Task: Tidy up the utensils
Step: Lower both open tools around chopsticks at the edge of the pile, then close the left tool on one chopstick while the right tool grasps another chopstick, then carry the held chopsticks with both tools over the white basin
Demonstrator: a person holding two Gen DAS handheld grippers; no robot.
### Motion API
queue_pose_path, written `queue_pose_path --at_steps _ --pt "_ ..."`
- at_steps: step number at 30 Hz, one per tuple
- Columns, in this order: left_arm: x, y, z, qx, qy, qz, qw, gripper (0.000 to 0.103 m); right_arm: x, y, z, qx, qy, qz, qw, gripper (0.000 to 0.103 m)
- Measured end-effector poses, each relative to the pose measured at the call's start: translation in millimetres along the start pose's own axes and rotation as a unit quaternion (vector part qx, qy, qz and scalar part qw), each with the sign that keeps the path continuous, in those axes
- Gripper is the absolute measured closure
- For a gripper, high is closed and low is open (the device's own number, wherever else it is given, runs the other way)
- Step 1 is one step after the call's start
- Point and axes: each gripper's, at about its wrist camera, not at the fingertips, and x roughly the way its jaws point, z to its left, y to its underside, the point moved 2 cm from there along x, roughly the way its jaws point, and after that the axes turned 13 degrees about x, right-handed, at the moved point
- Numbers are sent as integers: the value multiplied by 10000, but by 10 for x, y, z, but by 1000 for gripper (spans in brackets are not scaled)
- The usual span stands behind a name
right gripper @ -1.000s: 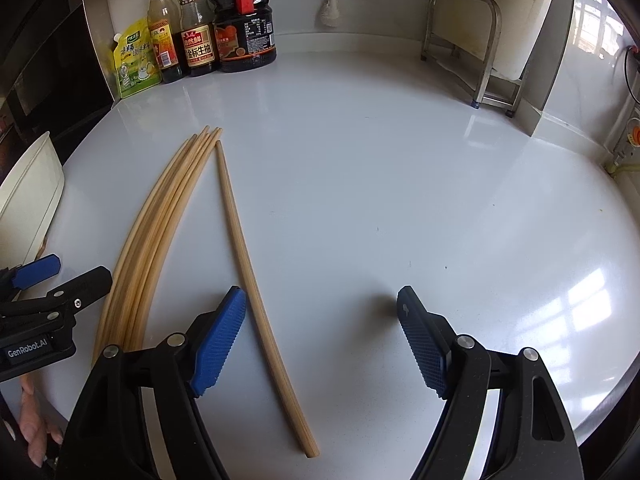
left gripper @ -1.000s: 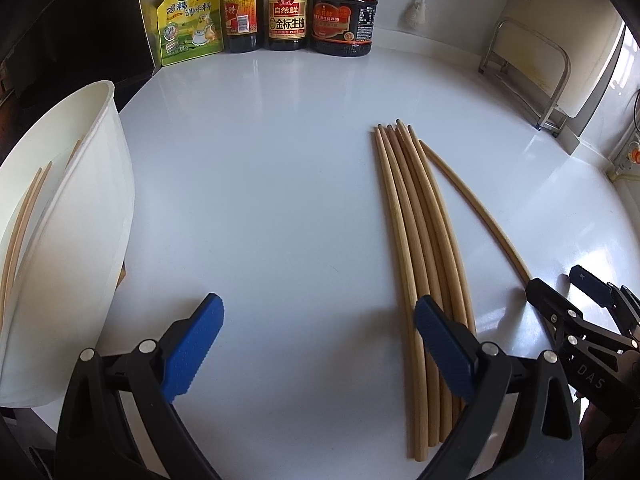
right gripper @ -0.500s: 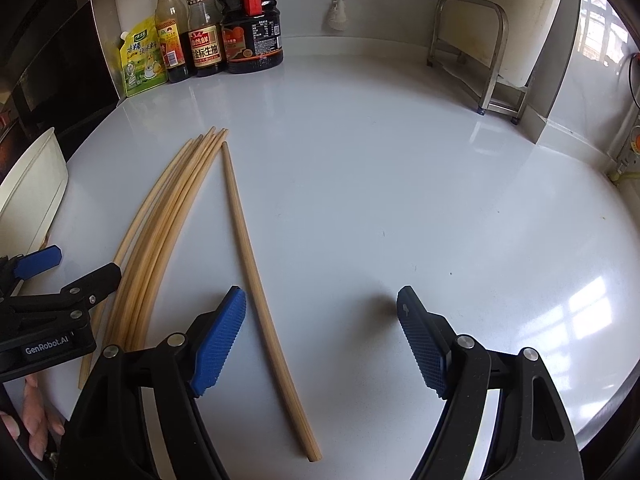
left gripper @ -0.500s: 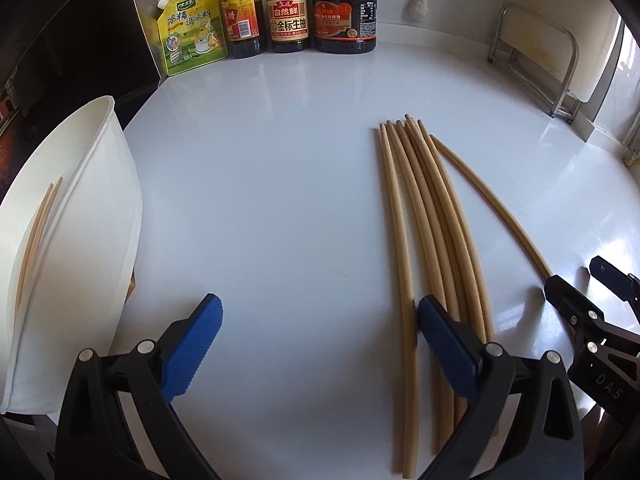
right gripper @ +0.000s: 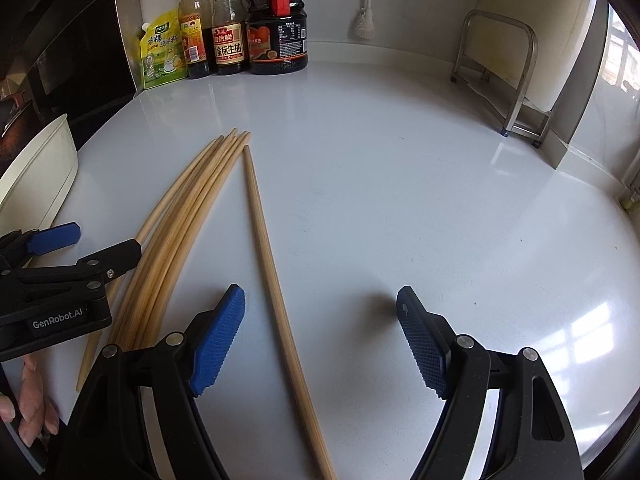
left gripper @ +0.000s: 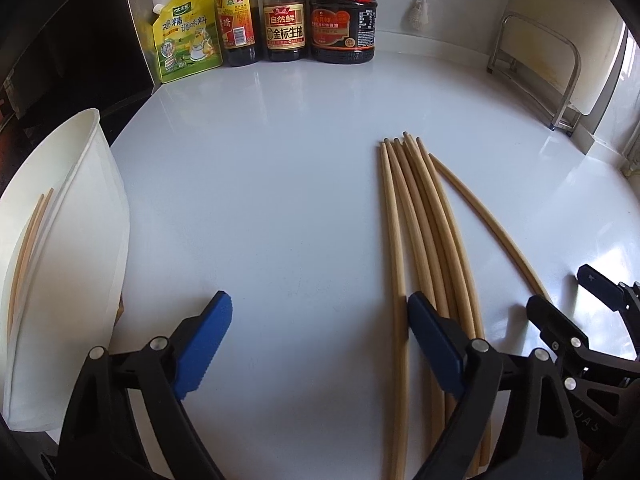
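Several wooden chopsticks lie bundled on the white counter, with a single chopstick just right of them. My left gripper hovers low over the counter, its jaws closing. The bundle's leftmost stick lies between them beside the right pad, untouched; the rest run under that pad. A white holder at the left has two chopsticks inside. My right gripper stands open over the single chopstick, which passes near its left pad. The bundle and left gripper show at its left.
A yellow seasoning pouch and three sauce bottles stand along the back wall. A metal rack with a board sits at the back right. A person's fingers hold the left gripper. The counter edge curves at the right.
The left gripper's jaws have narrowed a little, and its view has shifted so more of the back wall shows. The right gripper has hardly moved. No chopstick has moved.
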Motion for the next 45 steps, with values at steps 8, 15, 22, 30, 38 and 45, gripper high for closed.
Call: queue_pose_path --at_steps 8,15,22,30,38,45 --pt "-104 11 -106 197 118 -111 9997 83 -52 28 133 -269 -174 -23 9995 64" --pt "-155 63 -169 275 427 -45 9987 96 -70 -10 38 75 -285 47 9996 97" --pt "-211 156 -112 47 960 46 9954 96 -175 49 -89 756 -706 156 9945 97" --pt "-441 177 -54 -25 1151 -99 9933 96 -377 122 -21 978 -945 62 9907 97" --pt "-589 178 12 -58 1311 -230 9911 96 -513 125 89 1015 -885 -11 9909 97" --pt "-751 150 101 -54 1391 -352 9896 96 -703 103 242 983 -974 -183 9902 97"
